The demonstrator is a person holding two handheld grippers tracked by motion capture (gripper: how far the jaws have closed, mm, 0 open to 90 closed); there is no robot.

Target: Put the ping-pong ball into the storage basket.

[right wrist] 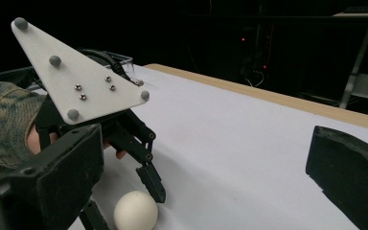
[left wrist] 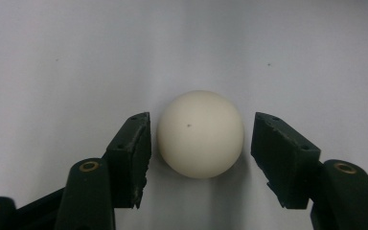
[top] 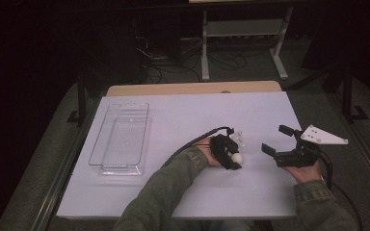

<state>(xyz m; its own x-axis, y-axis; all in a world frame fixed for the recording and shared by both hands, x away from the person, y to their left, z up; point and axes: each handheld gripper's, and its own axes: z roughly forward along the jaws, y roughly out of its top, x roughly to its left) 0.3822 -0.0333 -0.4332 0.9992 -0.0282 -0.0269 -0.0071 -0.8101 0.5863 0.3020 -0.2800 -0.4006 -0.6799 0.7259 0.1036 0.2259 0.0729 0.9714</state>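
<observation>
Ball [left wrist: 200, 134], smooth, matte, round, no long axis, sits between my left gripper's [left wrist: 200, 160] wide jaws, untouched; right gripper [top: 283, 139] gapes wide.

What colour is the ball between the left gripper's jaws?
Cream white ball, clearest in the left gripper view.

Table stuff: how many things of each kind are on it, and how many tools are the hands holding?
Ball: 1, white, lying between the open jaws of the left gripper.
Clear bin: 1.
Grippers: 2, the left gripper and the right gripper, both open.
Total: 4.
</observation>
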